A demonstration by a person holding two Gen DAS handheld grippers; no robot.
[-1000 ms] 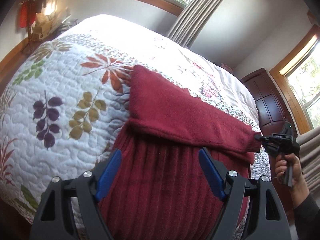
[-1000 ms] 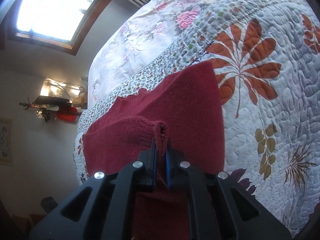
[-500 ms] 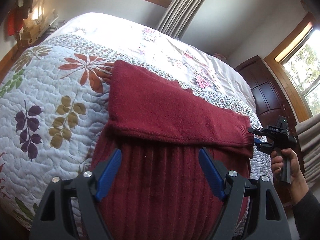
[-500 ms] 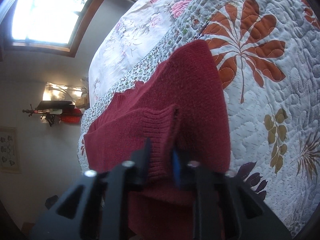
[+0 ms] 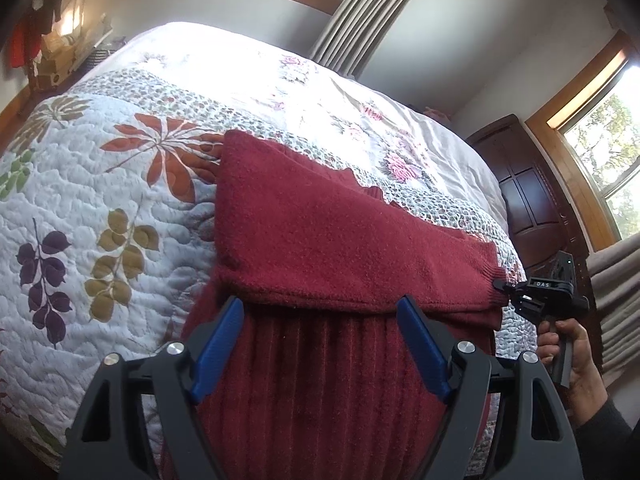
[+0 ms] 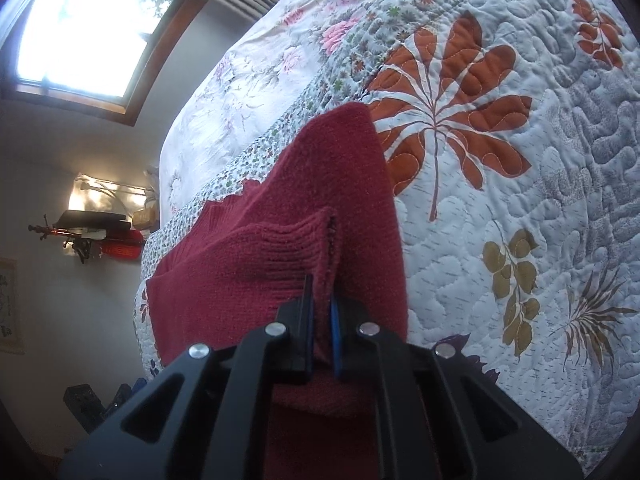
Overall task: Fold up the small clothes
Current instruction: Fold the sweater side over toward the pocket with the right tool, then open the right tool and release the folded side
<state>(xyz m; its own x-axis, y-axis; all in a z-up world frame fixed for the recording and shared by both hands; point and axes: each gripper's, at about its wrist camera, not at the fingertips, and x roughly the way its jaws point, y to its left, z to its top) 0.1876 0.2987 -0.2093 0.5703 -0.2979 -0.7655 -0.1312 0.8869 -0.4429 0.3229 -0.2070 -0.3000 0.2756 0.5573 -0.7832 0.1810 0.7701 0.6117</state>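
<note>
1. Dark red knitted sweater [image 5: 344,240] lies on the bed, on top of a white quilted bedspread [image 5: 80,200] printed with orange, olive and purple leaves.
2. Its ribbed lower body hangs towards the near edge of the bed, and a plain-knit sleeve [image 5: 360,264] is folded across it from the left side over to the right.
3. In the left wrist view, the left gripper [image 5: 320,320] hovers over the ribbed part, just below the folded sleeve's edge; its blue-padded jaws are spread wide and hold nothing.
4. The right gripper [image 6: 321,296] has its jaws clenched on the ribbed cuff [image 6: 280,256] at the end of the sleeve, a thin fold of knit pinched between the black pad and the blue one.
5. From the left wrist view the same right gripper [image 5: 505,286] appears at the right edge of the bed, gripping the cuff's tip, with a person's hand [image 5: 568,352] in a dark sleeve wrapped round its handle.
6. The cuff sits near the sweater's right side, raised slightly off the layer below.
7. Beyond the bedspread lies a pale floral sheet [image 5: 320,92]; grey curtains [image 5: 360,12] and a dark wooden door [image 5: 536,200] stand behind the bed.
</note>
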